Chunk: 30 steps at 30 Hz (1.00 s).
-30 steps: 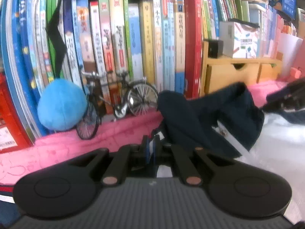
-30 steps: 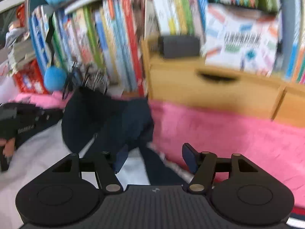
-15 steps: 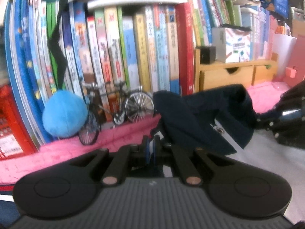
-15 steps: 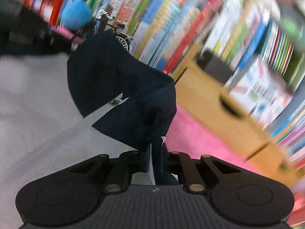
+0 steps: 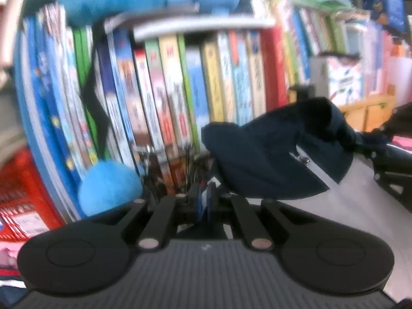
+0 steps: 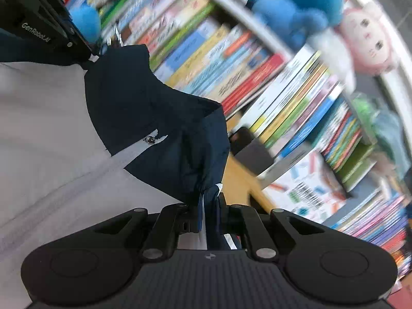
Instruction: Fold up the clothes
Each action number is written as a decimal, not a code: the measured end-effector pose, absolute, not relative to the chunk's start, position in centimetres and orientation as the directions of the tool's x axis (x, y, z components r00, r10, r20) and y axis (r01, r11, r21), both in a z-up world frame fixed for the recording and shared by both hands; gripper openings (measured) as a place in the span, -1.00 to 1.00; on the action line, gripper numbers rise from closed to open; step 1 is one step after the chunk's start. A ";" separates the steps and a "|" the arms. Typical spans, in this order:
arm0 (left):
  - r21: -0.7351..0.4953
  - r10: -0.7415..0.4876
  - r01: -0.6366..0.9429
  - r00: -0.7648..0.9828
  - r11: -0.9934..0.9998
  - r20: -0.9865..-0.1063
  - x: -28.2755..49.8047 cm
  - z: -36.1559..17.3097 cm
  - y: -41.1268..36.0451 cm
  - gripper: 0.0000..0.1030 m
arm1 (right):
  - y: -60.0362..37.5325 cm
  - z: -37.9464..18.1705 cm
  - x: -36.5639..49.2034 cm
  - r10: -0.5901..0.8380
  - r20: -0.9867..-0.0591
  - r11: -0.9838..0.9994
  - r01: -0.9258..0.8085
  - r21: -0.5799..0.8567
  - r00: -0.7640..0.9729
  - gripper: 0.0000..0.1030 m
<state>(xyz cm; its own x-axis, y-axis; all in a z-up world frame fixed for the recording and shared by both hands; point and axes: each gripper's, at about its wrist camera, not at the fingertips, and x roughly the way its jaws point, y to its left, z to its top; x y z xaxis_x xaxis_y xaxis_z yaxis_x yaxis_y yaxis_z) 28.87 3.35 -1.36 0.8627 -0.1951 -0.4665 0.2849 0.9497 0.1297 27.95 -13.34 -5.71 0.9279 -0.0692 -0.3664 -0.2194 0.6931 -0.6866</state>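
A garment with a navy collar (image 5: 273, 159) and a white-grey body (image 6: 51, 139) hangs stretched between both grippers, lifted in the air. A small metal zip pull (image 6: 149, 139) shows at the neck. My left gripper (image 5: 204, 198) is shut on one end of the navy collar. My right gripper (image 6: 209, 206) is shut on the other end, where navy and white cloth bunch between its fingers. The right gripper's body (image 5: 396, 170) appears at the right edge of the left wrist view; the left gripper (image 6: 38, 23) is at the upper left of the right wrist view.
A shelf of upright books (image 5: 180, 97) fills the background close behind the garment. Blue plush toys (image 5: 110, 185) sit beside and on top of it, a pink doll (image 6: 368, 43) further along. A wooden drawer unit (image 5: 368, 110) stands to the right.
The right gripper shut on the navy collar's free end, then both grippers rose with the garment; the pink table surface dropped out of view and the right view tilted.
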 end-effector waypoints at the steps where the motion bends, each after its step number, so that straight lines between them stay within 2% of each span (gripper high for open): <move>1: 0.128 -0.191 0.284 0.856 0.950 -0.480 29.4 -1.7 3.3 -0.92 | -13.4 -6.2 28.4 -0.097 -0.380 0.700 -0.208 -0.683 0.920 -0.78; 6: 0.121 -0.169 0.277 0.822 0.953 -0.544 32.2 -3.6 3.1 -0.90 | -14.2 -8.5 29.6 -0.061 -0.460 0.726 -0.277 -0.629 0.886 -0.69; 9: 0.094 -0.170 0.271 0.800 0.958 -0.576 33.1 -3.7 3.3 -0.86 | -15.0 -8.9 30.2 -0.029 -0.454 0.767 -0.271 -0.582 0.891 -0.56; 10: 0.098 -0.160 0.264 0.798 0.959 -0.581 33.2 -3.7 3.3 -0.83 | -15.2 -8.8 30.4 -0.029 -0.451 0.772 -0.266 -0.577 0.892 -0.41; 11: 0.102 -0.151 0.258 0.796 0.961 -0.587 33.4 -3.6 3.3 -0.72 | -15.6 -8.5 30.8 -0.035 -0.448 0.791 -0.249 -0.559 0.893 -0.11; 12: 0.107 -0.142 0.252 0.793 0.962 -0.592 33.5 -3.6 3.3 -0.63 | -15.9 -8.1 31.0 -0.042 -0.449 0.811 -0.232 -0.537 0.893 0.08; 13: 0.110 -0.131 0.241 0.795 0.964 -0.593 33.2 -3.3 3.5 -0.62 | -16.5 -7.4 30.9 -0.043 -0.466 0.842 -0.219 -0.493 0.884 0.36; 14: 0.079 -0.146 0.234 0.799 0.969 -0.584 32.3 -2.6 4.2 -0.62 | -17.4 -6.3 30.5 -0.017 -0.492 0.879 -0.221 -0.422 0.870 0.46; 17: -0.032 -0.198 0.216 0.812 0.976 -0.549 29.4 -0.5 6.7 -0.57 | -20.1 -3.2 27.8 0.072 -0.519 0.945 -0.224 -0.237 0.852 0.59; 22: -0.032 -0.256 0.280 0.817 0.959 -0.517 18.9 0.8 7.5 -0.51 | -22.7 0.5 20.3 0.227 -0.506 0.965 -0.262 0.001 0.832 0.69; 27: -0.027 -0.306 0.336 0.816 0.941 -0.491 8.2 1.7 8.0 -0.35 | -24.1 1.5 9.1 0.308 -0.446 0.949 -0.303 0.085 0.840 0.71; 30: -0.055 -0.297 0.312 0.818 0.949 -0.493 2.6 0.9 8.5 -0.35 | -25.4 1.2 3.0 0.296 -0.433 0.955 -0.273 0.116 0.852 0.71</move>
